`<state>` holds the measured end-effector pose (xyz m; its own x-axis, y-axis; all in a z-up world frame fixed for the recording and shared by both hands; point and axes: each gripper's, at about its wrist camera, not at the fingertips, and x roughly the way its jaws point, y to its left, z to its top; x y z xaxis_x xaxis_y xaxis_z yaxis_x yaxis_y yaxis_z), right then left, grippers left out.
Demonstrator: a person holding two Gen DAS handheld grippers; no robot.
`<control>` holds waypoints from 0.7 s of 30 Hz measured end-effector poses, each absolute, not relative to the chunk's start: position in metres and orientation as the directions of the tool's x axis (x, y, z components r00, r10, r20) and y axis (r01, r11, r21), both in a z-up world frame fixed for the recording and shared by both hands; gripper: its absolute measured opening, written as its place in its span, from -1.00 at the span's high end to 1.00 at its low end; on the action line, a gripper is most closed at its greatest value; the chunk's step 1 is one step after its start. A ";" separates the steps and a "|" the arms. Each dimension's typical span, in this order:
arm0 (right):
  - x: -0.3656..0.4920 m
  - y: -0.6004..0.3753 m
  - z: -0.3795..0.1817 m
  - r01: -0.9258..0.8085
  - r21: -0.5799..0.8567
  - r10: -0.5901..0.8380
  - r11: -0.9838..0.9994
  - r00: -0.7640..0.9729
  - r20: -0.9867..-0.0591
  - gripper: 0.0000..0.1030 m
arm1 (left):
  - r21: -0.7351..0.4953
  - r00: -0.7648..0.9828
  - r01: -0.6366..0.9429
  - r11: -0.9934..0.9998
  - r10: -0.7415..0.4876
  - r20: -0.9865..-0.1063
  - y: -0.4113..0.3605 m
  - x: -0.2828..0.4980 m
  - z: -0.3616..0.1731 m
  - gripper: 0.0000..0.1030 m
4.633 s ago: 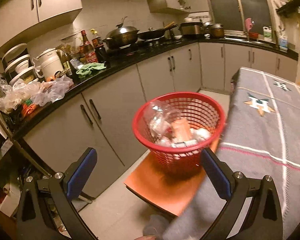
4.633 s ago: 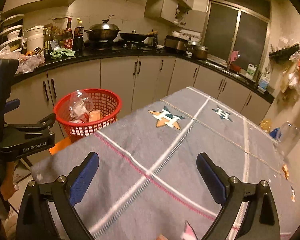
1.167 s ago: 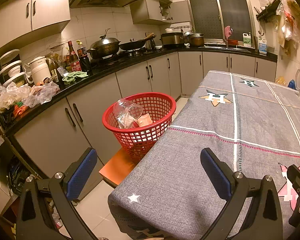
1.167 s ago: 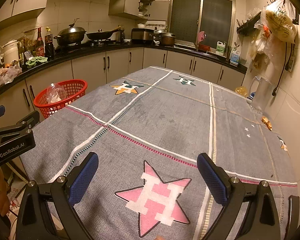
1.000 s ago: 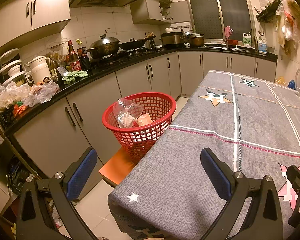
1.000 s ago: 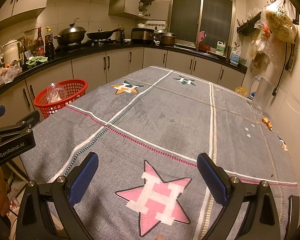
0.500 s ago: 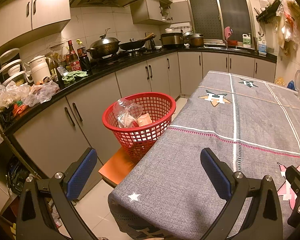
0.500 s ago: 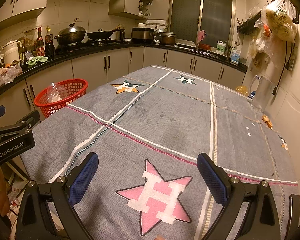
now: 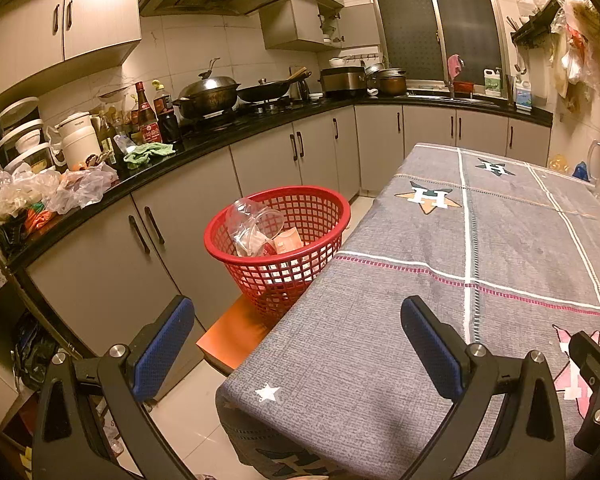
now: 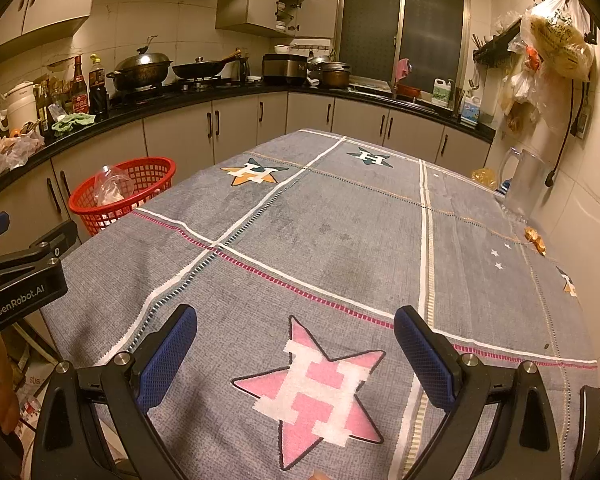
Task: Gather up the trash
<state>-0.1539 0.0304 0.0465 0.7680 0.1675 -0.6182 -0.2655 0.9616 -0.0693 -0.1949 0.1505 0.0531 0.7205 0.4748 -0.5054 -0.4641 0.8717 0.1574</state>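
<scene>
A red mesh basket [image 9: 300, 204] stands on an orange stool [image 9: 232, 340] beside the table's left edge. It holds a clear plastic cup [image 9: 256, 224] and other wrappers. The basket also shows in the right wrist view [image 10: 140, 196]. My left gripper [image 9: 296, 348] is open and empty, held over the table's near left corner, short of the basket. My right gripper [image 10: 296, 356] is open and empty above the pink star on the grey tablecloth [image 10: 340, 232]. Small orange scraps [image 10: 534, 238] lie at the table's far right edge.
Grey cabinets and a black counter [image 9: 220, 136] with pots, bottles and plastic bags run along the left and back. A clear pitcher [image 10: 524, 180] stands at the table's far right by the wall. Bags hang on the right wall [image 10: 552, 40]. The left gripper's body [image 10: 20, 284] shows at left.
Since 4.6 s ago both grippers have pulled back from the basket toward the near end of the table. Over the last second nothing has visibly moved.
</scene>
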 end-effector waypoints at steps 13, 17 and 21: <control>-0.154 0.027 0.046 -0.264 -0.067 0.167 0.962 0.767 -0.620 -0.95 | 0.159 0.727 -0.458 0.874 0.472 -0.499 0.146 -0.192 0.054 -0.99; -0.155 0.025 0.045 -0.262 -0.064 0.167 0.963 0.765 -0.622 -0.95 | 0.159 0.729 -0.456 0.875 0.470 -0.497 0.141 -0.190 0.057 -0.99; -0.155 0.022 0.046 -0.258 -0.059 0.167 0.964 0.766 -0.620 -0.95 | 0.165 0.731 -0.450 0.878 0.468 -0.496 0.139 -0.190 0.060 -0.99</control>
<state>-0.1549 0.0224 0.0465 0.7663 0.1672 -0.6203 -0.2585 0.9642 -0.0594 -0.1903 0.1387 0.0598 0.7314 0.4683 -0.4957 -0.4502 0.8776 0.1648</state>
